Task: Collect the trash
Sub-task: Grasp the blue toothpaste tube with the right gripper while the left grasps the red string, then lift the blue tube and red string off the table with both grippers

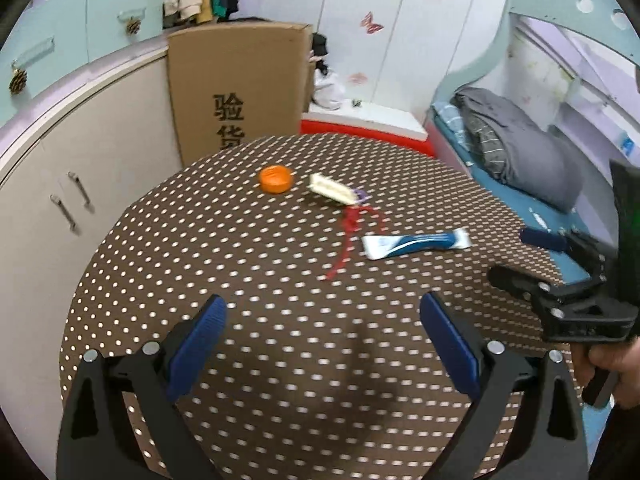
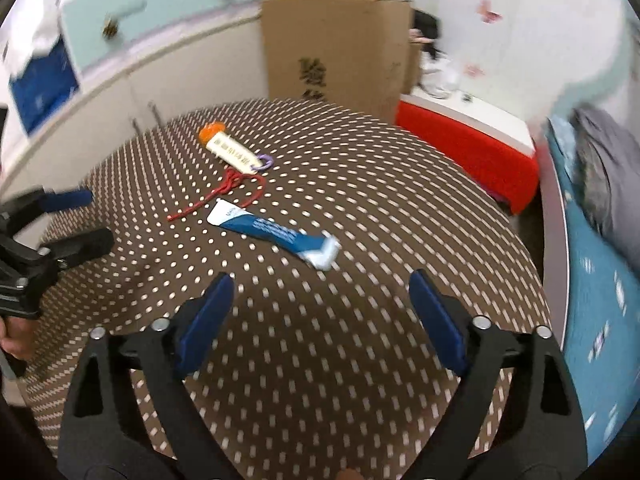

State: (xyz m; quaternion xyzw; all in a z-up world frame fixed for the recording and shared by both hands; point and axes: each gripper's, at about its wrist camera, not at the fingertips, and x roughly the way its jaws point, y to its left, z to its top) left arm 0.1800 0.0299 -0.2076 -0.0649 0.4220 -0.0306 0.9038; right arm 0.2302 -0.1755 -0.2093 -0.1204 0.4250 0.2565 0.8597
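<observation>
A blue-and-white wrapper [image 1: 416, 243] [image 2: 276, 236] lies flat on the round brown dotted table [image 1: 280, 360] [image 2: 320, 380]. Beyond it rests a cream tag [image 1: 332, 189] [image 2: 231, 151] with a purple ring and a red cord [image 1: 350, 228] [image 2: 224, 194]. An orange cap [image 1: 275, 179] [image 2: 211, 131] sits at the tag's far end. My left gripper [image 1: 322, 304] [image 2: 94, 218] hovers open over the near cloth, nothing between its blue pads. My right gripper [image 2: 320, 284] [image 1: 516, 254] is open too, just short of the wrapper, holding nothing.
A tall cardboard box [image 1: 240, 88] [image 2: 336, 44] stands behind the table beside a beige cabinet [image 1: 80, 168]. A red-sided platform [image 2: 468, 148] is at the back right. Along the right side runs a bed with grey bedding [image 1: 520, 144].
</observation>
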